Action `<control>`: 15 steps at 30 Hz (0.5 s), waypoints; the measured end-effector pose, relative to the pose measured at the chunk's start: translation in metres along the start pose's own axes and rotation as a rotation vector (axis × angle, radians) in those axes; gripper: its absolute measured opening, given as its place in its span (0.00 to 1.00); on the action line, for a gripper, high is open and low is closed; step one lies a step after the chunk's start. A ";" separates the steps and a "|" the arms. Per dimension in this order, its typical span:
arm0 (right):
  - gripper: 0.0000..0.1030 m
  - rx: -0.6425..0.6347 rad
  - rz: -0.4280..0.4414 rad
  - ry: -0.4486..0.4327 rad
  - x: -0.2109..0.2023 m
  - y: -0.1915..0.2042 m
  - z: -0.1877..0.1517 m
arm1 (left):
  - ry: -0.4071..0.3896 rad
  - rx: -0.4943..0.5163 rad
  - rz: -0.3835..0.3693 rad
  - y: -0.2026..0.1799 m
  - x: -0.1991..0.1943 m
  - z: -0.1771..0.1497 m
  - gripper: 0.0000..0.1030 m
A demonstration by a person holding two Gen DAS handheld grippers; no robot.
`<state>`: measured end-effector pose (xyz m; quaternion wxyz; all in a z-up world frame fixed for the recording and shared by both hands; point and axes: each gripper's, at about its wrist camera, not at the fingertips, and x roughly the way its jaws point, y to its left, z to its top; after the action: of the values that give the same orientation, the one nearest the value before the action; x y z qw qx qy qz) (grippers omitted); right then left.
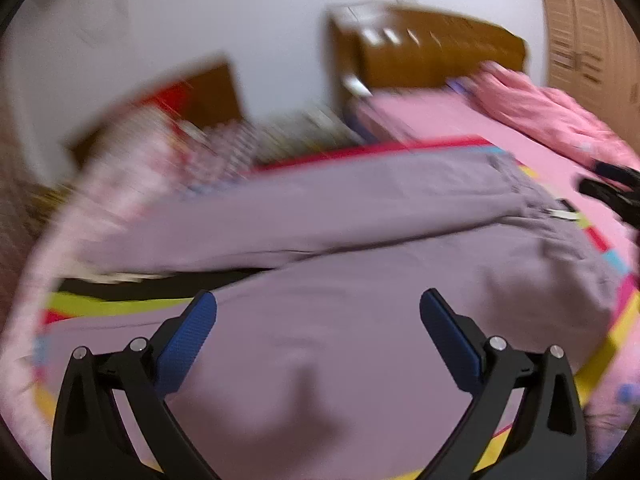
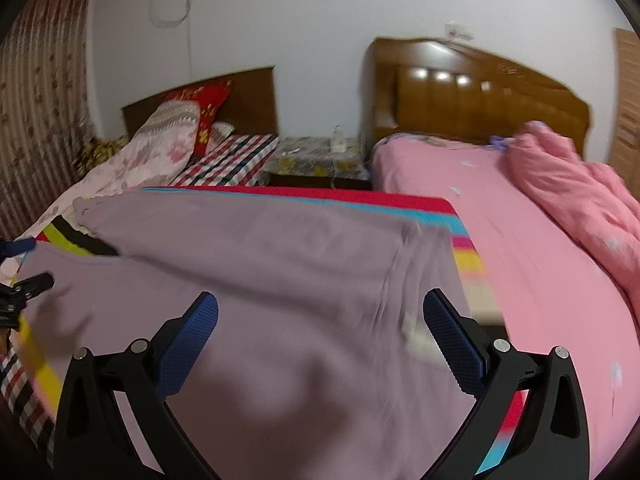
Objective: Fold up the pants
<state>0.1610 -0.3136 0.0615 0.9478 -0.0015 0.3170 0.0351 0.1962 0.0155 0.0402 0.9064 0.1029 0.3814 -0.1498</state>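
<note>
Lying flat on the striped mat [image 2: 460, 232], the mauve pants [image 2: 280, 264] are stretching legs-left to waistband-right beneath both tongs, left tongs [image 1: 318, 312] and right tongs [image 2: 320, 312] both gaping apart and empty, the right hanging nearer the waistband [image 2: 404, 280].

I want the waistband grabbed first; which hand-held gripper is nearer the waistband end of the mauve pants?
Right. The right hand-held gripper hovers open by the mauve pants' gathered waistband; the left hand-held gripper hovers open over a leg, farther away.
</note>
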 end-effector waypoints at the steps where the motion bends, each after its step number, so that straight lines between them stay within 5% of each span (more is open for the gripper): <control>1: 0.96 -0.010 0.020 0.012 0.024 -0.015 0.018 | 0.028 -0.026 -0.035 0.011 0.016 0.016 0.99; 3: 0.96 -0.020 0.060 0.046 0.067 -0.036 0.045 | 0.022 -0.080 -0.106 0.034 0.045 0.042 0.98; 5: 0.96 -0.037 0.097 0.112 0.115 -0.050 0.067 | 0.029 -0.141 -0.257 0.054 0.077 0.066 0.98; 7: 0.96 -0.090 0.116 0.180 0.163 -0.055 0.081 | 0.196 -0.224 -0.332 0.070 0.131 0.089 0.98; 9: 0.96 -0.164 0.131 0.236 0.206 -0.051 0.091 | 0.298 -0.240 -0.299 0.077 0.171 0.105 0.98; 15: 0.91 -0.247 0.238 0.402 0.293 -0.041 0.107 | 0.400 -0.177 -0.206 0.079 0.253 0.148 0.98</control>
<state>0.4611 -0.3324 -0.0299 0.8477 -0.0869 0.4900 0.1838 0.4901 -0.0040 -0.0349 0.7982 0.0112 0.5734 -0.1842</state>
